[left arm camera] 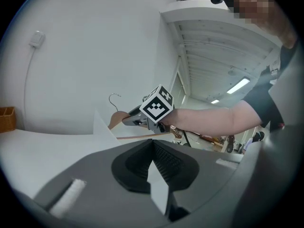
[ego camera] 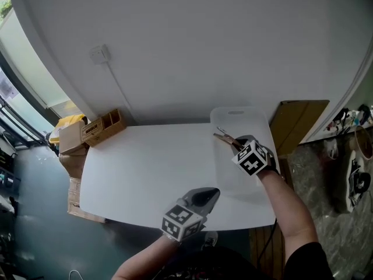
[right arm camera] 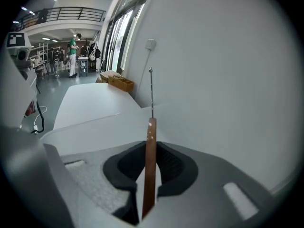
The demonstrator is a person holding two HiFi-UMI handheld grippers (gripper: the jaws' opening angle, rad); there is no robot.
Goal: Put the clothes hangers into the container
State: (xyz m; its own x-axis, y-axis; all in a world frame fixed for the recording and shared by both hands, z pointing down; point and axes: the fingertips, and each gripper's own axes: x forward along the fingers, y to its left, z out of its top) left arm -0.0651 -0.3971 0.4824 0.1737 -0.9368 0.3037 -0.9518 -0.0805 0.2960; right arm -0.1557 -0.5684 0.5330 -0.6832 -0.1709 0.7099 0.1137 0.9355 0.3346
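A translucent plastic container (ego camera: pixel 240 116) stands at the right end of the white table (ego camera: pixel 145 174). My right gripper (ego camera: pixel 236 144) hangs over it, pointing steeply down, shut on a wooden clothes hanger (ego camera: pixel 224 137) with a metal hook. In the right gripper view the hanger (right arm camera: pixel 150 141) runs edge-on between the jaws, its hook pointing away above the container's wall (right arm camera: pixel 104 125). The left gripper view shows the right gripper (left arm camera: pixel 134 120) and the hanger (left arm camera: pixel 118 119) beyond the container's corner (left arm camera: pixel 102 127). My left gripper (ego camera: pixel 205 196) sits at the table's front edge, shut and holding nothing.
A wooden organiser box (ego camera: pixel 105 127) and cardboard boxes (ego camera: pixel 70 137) sit at the table's far left corner. A brown board (ego camera: pixel 300 121) leans by the wall on the right. A wall socket with a cable (ego camera: pixel 99 53) is behind the table. People stand far off (right arm camera: pixel 72 56).
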